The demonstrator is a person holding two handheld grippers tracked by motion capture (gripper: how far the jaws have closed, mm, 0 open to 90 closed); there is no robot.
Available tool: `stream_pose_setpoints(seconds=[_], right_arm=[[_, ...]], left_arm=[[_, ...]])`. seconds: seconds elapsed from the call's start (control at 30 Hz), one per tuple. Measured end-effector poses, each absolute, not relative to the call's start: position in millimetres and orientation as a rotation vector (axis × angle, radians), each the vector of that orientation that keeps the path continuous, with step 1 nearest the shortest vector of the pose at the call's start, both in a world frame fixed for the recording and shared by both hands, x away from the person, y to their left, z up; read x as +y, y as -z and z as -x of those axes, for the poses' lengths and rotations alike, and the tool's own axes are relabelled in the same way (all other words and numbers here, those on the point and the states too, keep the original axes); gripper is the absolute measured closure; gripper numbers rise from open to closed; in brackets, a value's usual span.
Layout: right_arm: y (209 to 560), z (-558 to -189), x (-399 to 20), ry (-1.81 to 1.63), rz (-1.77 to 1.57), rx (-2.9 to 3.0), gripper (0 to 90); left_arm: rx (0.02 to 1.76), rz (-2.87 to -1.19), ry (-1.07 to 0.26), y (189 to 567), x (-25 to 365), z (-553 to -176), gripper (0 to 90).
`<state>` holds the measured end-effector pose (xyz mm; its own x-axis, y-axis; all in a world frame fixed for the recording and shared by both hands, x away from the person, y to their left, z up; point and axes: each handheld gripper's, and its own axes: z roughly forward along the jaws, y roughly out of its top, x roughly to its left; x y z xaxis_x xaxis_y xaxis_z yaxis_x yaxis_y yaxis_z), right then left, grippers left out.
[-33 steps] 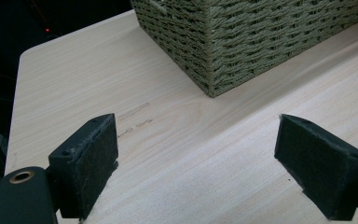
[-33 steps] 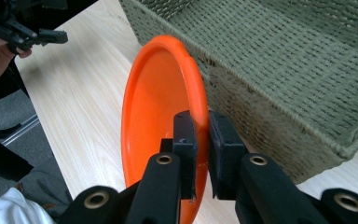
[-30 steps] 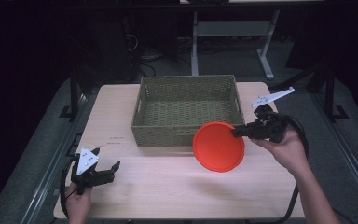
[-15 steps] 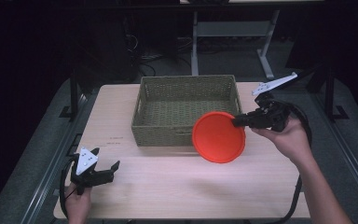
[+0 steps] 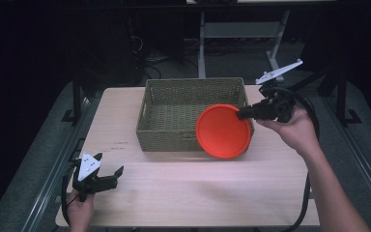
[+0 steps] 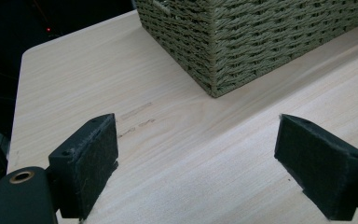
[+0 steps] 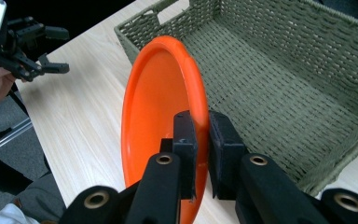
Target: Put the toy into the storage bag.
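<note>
Pinched at its rim by the right gripper's [image 7: 200,154] closed fingers, the orange plate [image 5: 223,131] risked slipping or clipping the basket [image 5: 192,87].

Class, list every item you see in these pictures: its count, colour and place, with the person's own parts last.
Plate: one, orange, held on edge by its rim over the basket's near right corner.
Basket: one, olive-green woven, far middle of table.
Table: one, light wood.
Right hand-held gripper: one, black, shut on the plate's rim.
Left hand-held gripper: one, black, open, near left corner.
Hands: two, right, left.
</note>
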<state>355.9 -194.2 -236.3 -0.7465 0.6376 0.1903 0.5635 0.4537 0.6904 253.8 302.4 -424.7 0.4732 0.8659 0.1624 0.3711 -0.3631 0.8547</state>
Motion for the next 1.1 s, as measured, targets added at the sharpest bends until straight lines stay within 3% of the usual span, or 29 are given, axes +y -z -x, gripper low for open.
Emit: stream_pose_setpoints(seconds=[1.1], right_arm=[[205, -408, -177, -1.191, -1.118, 2.542, 82.2]], left_arm=[[1.021, -1.944, -0.801, 425, 303, -254, 12.8]])
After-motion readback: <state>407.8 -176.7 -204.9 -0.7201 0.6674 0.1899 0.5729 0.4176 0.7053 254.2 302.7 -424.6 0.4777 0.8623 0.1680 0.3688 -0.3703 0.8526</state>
